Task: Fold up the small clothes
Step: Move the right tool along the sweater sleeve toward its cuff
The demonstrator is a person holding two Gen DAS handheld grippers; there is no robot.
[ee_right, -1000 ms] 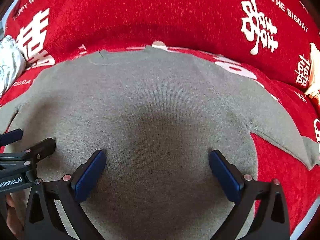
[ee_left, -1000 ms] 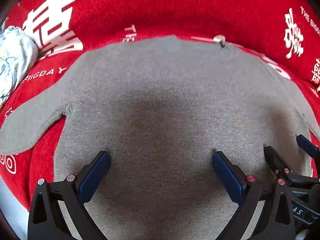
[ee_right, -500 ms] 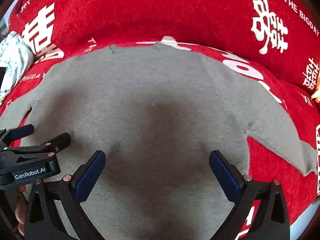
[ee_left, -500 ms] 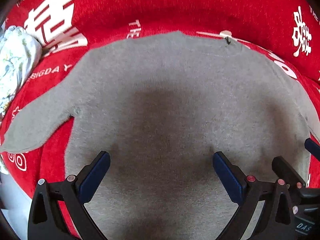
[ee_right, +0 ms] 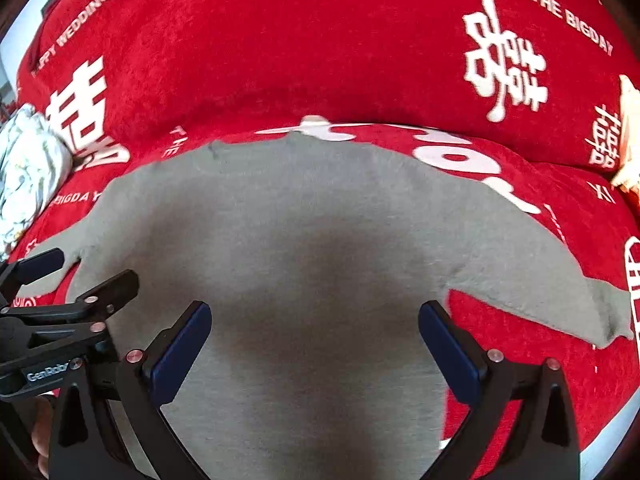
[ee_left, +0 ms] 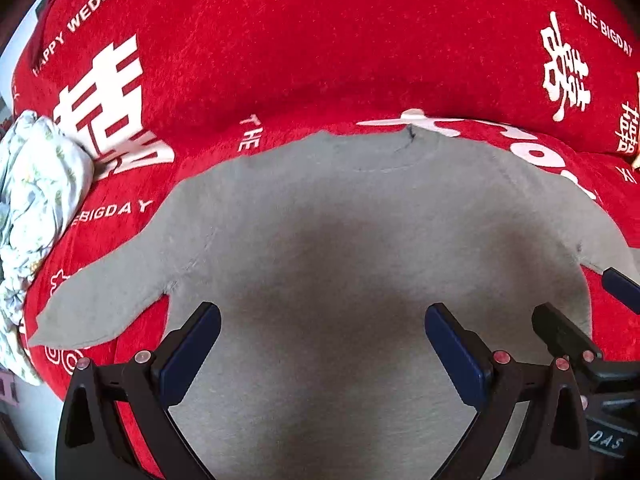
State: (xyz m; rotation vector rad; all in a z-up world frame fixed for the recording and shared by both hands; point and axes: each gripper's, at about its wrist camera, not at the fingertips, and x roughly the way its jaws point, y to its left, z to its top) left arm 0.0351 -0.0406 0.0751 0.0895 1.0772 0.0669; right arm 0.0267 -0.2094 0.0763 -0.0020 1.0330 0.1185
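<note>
A small grey long-sleeved top (ee_left: 340,240) lies flat on a red blanket, collar away from me, both sleeves spread out to the sides. It also shows in the right wrist view (ee_right: 312,240). My left gripper (ee_left: 322,336) is open and empty above the lower left half of the top. My right gripper (ee_right: 314,334) is open and empty above the lower right half. Each gripper shows at the edge of the other's view: the right one (ee_left: 580,308) and the left one (ee_right: 76,276).
The red blanket (ee_left: 320,60) with white printed characters covers the surface and rises at the back. A crumpled pale floral cloth (ee_left: 36,200) lies at the left edge. A cream-coloured object (ee_right: 628,136) sits at the far right.
Both grippers have pulled back and up from the top, so more of the blanket and both sleeves show. Both stay open and empty.
</note>
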